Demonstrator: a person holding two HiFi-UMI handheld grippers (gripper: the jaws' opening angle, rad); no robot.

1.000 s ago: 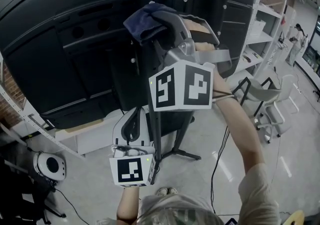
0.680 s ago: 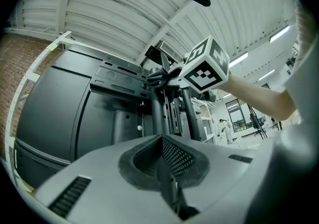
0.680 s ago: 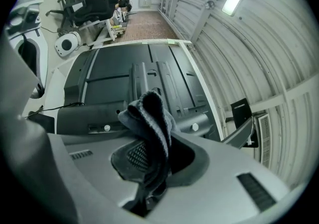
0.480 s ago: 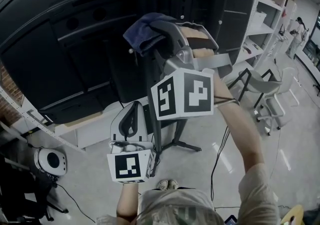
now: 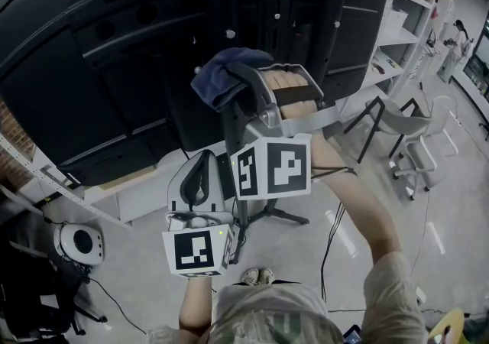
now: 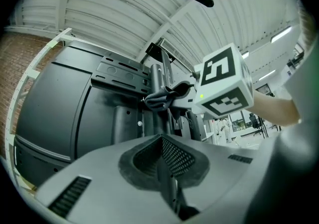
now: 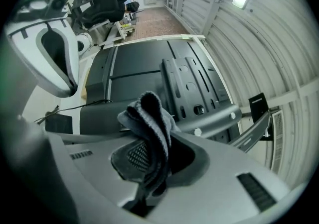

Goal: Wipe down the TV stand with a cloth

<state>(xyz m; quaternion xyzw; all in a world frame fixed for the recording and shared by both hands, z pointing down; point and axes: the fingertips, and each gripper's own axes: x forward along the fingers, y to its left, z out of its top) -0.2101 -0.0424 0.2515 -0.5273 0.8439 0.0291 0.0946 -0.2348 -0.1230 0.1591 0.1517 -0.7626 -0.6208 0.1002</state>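
– Workshop floor, shelves (image 5: 405, 14) far right, black TV (image 5: 84, 67) on its stand (image 5: 240, 216) ahead. Head view, what's up top?
– Right gripper (image 5: 243, 86) is raised. Blue cloth (image 5: 221, 79) is bunched at its tip, right by the post (image 5: 228, 132), near the TV back. Touching or just off, can't tell. Left gripper (image 5: 201, 174) is low and near, beside the post, not on it.
– Left gripper view?
– Jaws together, nothing between. Cloth shows far off, up the post.
– Right gripper view?
– Jaws clamped on the cloth, folds sticking out past the tips. Mount bar (image 7: 214, 118) with bolts (image 7: 233, 115) is just beyond, TV back behind it.
– Step?
– I'd call it wiping the upper post and mount, mid-task. Lower post and base legs (image 5: 281, 216) are probably left.
– Next move?
– Press the cloth flat on the post and drag down, with a firm grip so it doesn't slip out. Watch the bolts, they could snag it. Left could steady the stand.
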